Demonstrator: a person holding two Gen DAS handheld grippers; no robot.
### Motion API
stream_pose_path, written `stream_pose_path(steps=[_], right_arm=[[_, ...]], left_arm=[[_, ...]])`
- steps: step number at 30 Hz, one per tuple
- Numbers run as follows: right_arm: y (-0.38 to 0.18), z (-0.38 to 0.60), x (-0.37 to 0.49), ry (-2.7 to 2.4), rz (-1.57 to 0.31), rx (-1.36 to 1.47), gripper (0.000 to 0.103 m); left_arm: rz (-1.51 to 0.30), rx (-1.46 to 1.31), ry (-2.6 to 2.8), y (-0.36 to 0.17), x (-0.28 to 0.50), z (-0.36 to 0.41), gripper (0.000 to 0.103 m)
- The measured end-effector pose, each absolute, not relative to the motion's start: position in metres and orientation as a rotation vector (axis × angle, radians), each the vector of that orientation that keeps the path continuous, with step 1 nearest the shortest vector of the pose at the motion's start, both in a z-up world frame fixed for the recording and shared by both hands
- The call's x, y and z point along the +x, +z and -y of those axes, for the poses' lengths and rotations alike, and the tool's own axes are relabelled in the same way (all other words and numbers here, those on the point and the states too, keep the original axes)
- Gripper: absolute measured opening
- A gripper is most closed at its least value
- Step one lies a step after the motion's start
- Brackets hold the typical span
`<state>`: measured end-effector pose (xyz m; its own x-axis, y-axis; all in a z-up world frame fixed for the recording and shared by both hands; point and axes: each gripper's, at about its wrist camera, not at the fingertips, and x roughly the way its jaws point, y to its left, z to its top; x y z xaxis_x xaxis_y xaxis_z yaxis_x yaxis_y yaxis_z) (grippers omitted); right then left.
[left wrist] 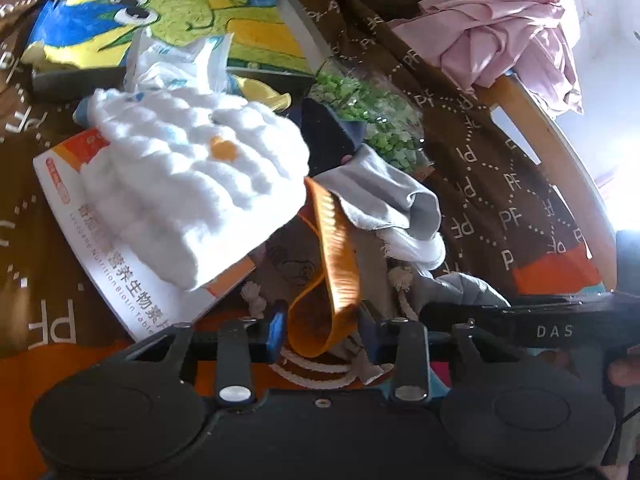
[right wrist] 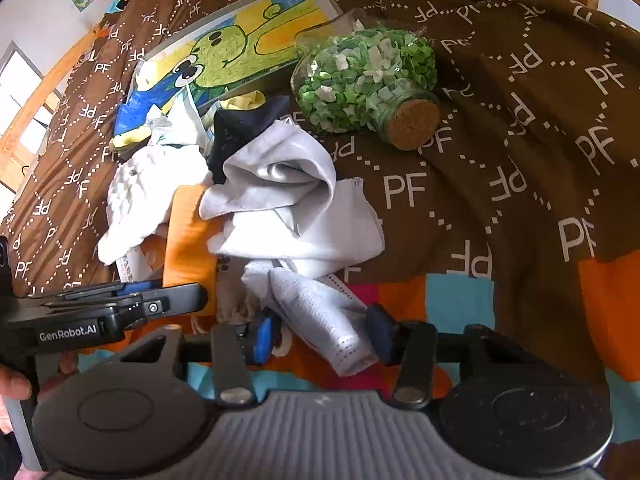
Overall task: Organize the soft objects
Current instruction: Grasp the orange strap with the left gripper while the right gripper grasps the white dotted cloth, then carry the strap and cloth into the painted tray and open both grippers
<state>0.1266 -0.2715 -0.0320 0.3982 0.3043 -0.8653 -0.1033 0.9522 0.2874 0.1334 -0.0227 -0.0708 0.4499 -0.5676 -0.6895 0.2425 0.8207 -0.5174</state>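
A heap of soft things lies on a brown blanket. In the left wrist view a fluffy white cloth (left wrist: 192,184) lies over a tablet box (left wrist: 132,280), with a grey sock (left wrist: 384,196) and a dark sock (left wrist: 324,136) beside it. My left gripper (left wrist: 322,330) is open, its jaws either side of an orange strap loop (left wrist: 332,280). In the right wrist view my right gripper (right wrist: 320,334) is open around the end of a white face mask (right wrist: 320,316). The grey sock (right wrist: 276,176), white cloth (right wrist: 148,192) and orange strap (right wrist: 188,236) lie beyond it.
A corked glass jar of green bits (right wrist: 360,80) lies on its side on the blanket (right wrist: 520,140). A framed cartoon picture (left wrist: 160,12) lies at the back. Pink cloth (left wrist: 504,24) hangs over a wooden bed rail (left wrist: 552,148). The left gripper body (right wrist: 92,312) shows at the right view's left.
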Motion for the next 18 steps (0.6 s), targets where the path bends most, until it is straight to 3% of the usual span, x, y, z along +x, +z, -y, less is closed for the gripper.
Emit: stream_pose_path(steps=[10,18], right_arm=[[-0.023,0.273,0.122,0.298,-1.064,0.214,0.018],[-0.002,0.278,0.106,0.367,-0.958,0.244,0.013]], left_arm=[[-0.903,-0.221,-0.502,-0.055,0.114,0.039,0.013],[-0.829,-0.283,-0.543,-0.029,0.098,0.035,0.008]])
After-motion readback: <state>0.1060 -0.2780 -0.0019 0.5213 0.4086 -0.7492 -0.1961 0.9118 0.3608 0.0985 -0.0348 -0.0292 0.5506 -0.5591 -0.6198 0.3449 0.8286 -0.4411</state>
